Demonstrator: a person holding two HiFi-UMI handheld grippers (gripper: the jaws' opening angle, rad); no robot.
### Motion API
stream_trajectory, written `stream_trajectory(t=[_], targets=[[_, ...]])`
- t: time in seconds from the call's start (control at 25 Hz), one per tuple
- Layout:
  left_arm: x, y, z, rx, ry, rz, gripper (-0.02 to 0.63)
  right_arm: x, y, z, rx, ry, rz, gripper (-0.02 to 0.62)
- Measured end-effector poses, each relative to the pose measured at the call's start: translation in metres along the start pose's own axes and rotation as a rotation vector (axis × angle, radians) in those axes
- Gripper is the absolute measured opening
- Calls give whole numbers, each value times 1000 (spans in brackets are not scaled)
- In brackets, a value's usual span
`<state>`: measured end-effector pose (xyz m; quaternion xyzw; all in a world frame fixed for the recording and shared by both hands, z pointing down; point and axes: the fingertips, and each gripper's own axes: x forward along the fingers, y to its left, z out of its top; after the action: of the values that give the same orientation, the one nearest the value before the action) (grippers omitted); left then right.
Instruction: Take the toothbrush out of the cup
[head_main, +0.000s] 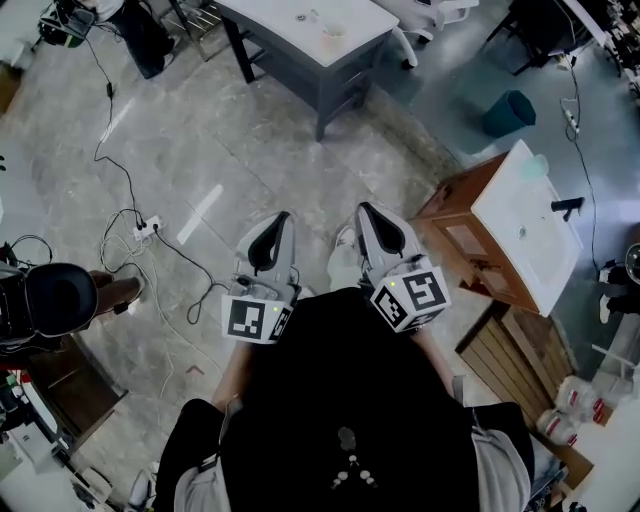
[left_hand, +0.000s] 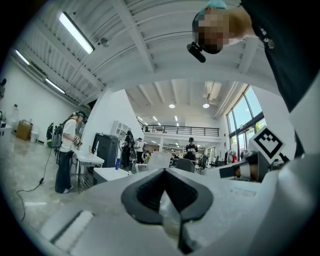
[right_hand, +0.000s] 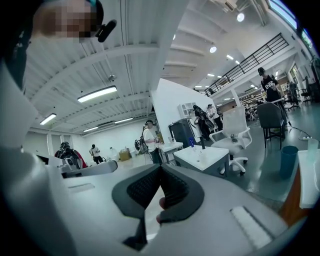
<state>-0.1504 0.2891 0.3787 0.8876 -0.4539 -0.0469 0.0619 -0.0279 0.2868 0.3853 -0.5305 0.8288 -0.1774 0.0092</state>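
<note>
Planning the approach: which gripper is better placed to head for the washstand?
Right, likely: the right gripper is nearer the washstand than the left gripper. Both are shut and empty.

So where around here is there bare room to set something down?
The gray table has a mostly bare white top, with just small things near its edge. The white counter on the wooden cabinet is free beside its tap. The floor at left is crowded with cables.

Grey tiled floor (head_main: 250, 150), white table (head_main: 290, 25), wooden cabinet (head_main: 458, 240)
</note>
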Motion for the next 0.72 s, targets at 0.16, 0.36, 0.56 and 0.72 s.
stream_trajectory(t=[0.16, 0.36, 0.56, 0.72], targets=[[35, 2, 0, -16, 10, 7, 2, 18, -30, 10, -4, 9, -3, 2], [76, 2, 0, 5, 18, 20, 2, 40, -64, 21, 13, 25, 11, 2], [105, 2, -1, 9, 31, 47, 2, 60, -89, 33, 15, 20, 41, 2], [135, 2, 1, 0, 17, 57, 2, 69, -111, 49, 9, 2, 50, 2]])
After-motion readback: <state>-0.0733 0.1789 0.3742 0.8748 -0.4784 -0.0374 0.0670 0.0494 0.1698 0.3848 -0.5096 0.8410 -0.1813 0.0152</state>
